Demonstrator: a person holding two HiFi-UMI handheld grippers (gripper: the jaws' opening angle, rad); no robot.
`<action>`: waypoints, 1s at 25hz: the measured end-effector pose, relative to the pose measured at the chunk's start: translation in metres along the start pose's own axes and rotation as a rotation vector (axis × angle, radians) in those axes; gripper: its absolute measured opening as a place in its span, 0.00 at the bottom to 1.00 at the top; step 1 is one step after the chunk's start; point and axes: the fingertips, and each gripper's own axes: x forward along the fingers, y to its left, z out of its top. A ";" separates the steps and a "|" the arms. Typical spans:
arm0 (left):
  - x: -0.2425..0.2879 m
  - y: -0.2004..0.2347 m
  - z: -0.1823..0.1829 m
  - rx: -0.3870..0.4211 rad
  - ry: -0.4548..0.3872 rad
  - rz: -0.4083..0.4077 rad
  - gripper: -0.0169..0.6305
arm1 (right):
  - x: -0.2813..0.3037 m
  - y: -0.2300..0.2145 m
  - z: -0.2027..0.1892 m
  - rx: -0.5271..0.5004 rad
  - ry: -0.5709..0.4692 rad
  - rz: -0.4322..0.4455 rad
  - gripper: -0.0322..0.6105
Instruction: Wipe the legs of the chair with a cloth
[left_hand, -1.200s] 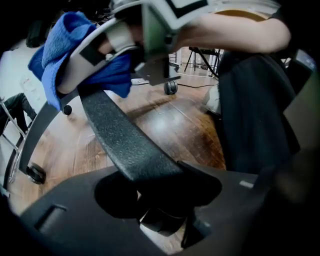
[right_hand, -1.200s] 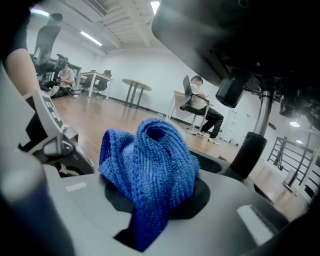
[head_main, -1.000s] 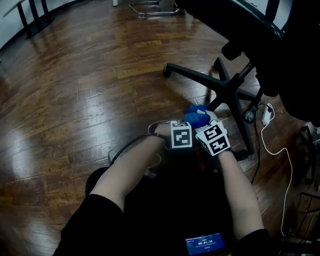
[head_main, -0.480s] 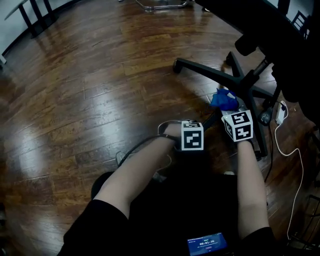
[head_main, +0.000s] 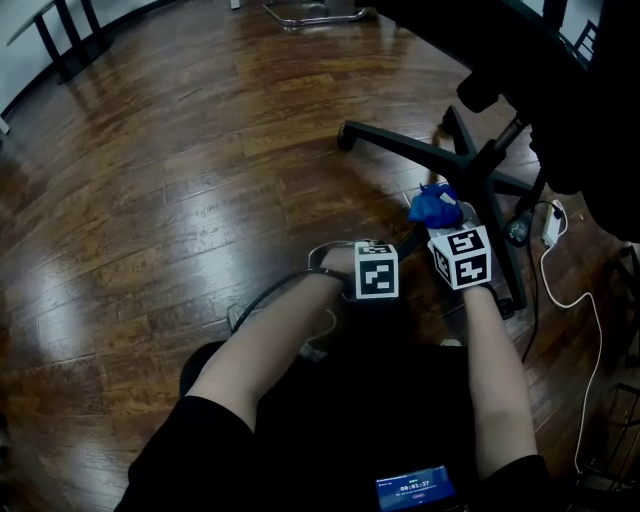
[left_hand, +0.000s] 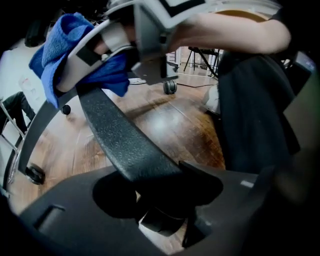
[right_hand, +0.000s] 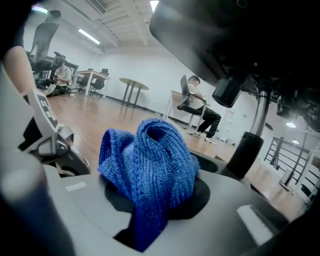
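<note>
The black office chair's base (head_main: 480, 162) stands at the upper right of the head view. One textured chair leg (left_hand: 125, 145) runs down between the jaws of my left gripper (left_hand: 160, 200), which have just been opening slightly while still touching it. My right gripper (right_hand: 150, 200) is shut on a bunched blue cloth (right_hand: 150, 160). In the head view the cloth (head_main: 435, 205) rests on that same leg (head_main: 418, 235), above my left gripper (head_main: 398, 252) and just short of the hub. The left gripper view shows the cloth (left_hand: 55, 55) pressed onto the leg's upper part.
Other chair legs (head_main: 400, 143) spread over the wooden floor (head_main: 180, 180), with a caster (left_hand: 170, 87) at a leg's end. A white power strip (head_main: 550, 225) and its cable lie right of the base. A seated person (right_hand: 197, 107) and tables stand far behind.
My right gripper carried the blue cloth away from the left gripper, up along the leg toward the hub. The left gripper stayed where it was on the leg.
</note>
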 end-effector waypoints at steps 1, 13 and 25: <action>0.000 0.001 -0.001 -0.004 0.001 0.009 0.42 | -0.003 0.015 -0.001 -0.013 0.008 0.040 0.19; -0.002 0.002 0.000 -0.001 -0.007 0.023 0.42 | -0.011 0.103 -0.005 -0.276 0.064 0.336 0.19; -0.001 -0.002 0.000 0.029 -0.001 -0.032 0.42 | 0.014 -0.040 0.008 -0.085 -0.003 -0.112 0.19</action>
